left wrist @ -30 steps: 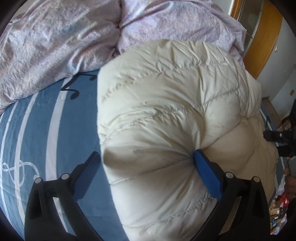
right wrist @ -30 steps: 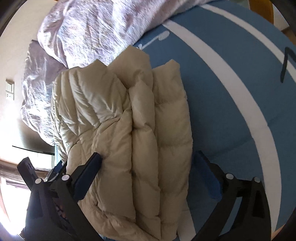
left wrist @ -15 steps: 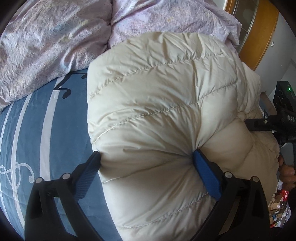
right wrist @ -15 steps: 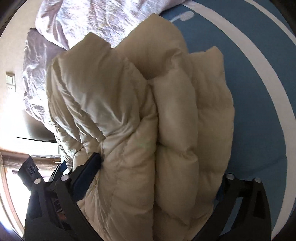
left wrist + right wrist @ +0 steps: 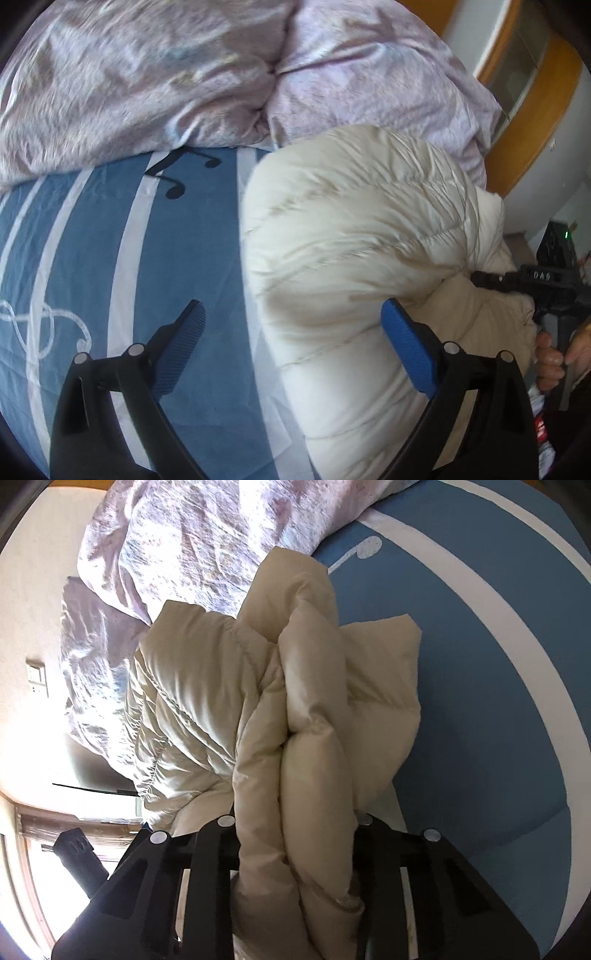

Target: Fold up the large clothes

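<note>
A cream quilted down jacket (image 5: 362,266) lies bunched on a blue bed sheet with white stripes (image 5: 92,258). My left gripper (image 5: 291,343) is open; its right blue pad (image 5: 406,350) presses into the jacket's side and its left pad (image 5: 181,343) hangs over the sheet. In the right wrist view my right gripper (image 5: 295,827) is shut on thick folds of the jacket (image 5: 303,716), lifted off the sheet (image 5: 480,664). The right gripper also shows at the right edge of the left wrist view (image 5: 543,284), held by a hand.
A crumpled lilac duvet (image 5: 184,81) is heaped at the far end of the bed, also in the right wrist view (image 5: 192,542). An orange wooden frame (image 5: 535,122) stands at right. A window (image 5: 29,867) is bright at lower left.
My right gripper has closed on the jacket's folded edge and raised it. The jacket has shifted right in the left wrist view, uncovering more sheet; the left pad is now free of it.
</note>
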`<state>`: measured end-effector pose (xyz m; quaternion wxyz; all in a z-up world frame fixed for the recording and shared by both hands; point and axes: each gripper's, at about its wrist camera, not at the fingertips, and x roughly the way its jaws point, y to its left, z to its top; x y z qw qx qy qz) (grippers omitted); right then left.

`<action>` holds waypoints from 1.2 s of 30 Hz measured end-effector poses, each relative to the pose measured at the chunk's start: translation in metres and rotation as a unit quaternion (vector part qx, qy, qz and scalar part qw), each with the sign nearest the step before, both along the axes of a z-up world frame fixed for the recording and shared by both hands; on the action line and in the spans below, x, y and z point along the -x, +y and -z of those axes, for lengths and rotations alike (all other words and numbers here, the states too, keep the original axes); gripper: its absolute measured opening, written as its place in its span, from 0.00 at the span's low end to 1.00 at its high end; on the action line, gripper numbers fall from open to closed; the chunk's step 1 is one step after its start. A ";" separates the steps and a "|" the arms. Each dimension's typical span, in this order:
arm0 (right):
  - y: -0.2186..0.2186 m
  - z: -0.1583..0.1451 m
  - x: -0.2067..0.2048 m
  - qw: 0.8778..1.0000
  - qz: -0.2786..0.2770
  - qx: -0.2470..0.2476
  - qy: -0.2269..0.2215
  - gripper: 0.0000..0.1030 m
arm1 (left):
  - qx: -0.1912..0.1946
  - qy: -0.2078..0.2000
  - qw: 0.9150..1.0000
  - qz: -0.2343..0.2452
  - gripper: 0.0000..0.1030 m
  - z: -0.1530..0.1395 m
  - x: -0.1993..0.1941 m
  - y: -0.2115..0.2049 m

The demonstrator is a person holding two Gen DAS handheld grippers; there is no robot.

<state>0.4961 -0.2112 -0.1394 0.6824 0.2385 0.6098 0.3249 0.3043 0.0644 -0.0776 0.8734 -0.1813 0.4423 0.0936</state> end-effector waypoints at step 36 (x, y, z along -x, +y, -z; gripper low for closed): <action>-0.023 0.021 -0.015 0.999 0.011 -0.031 0.038 0.27 | 0.184 0.051 0.980 0.052 0.79 0.053 -0.046 -0.005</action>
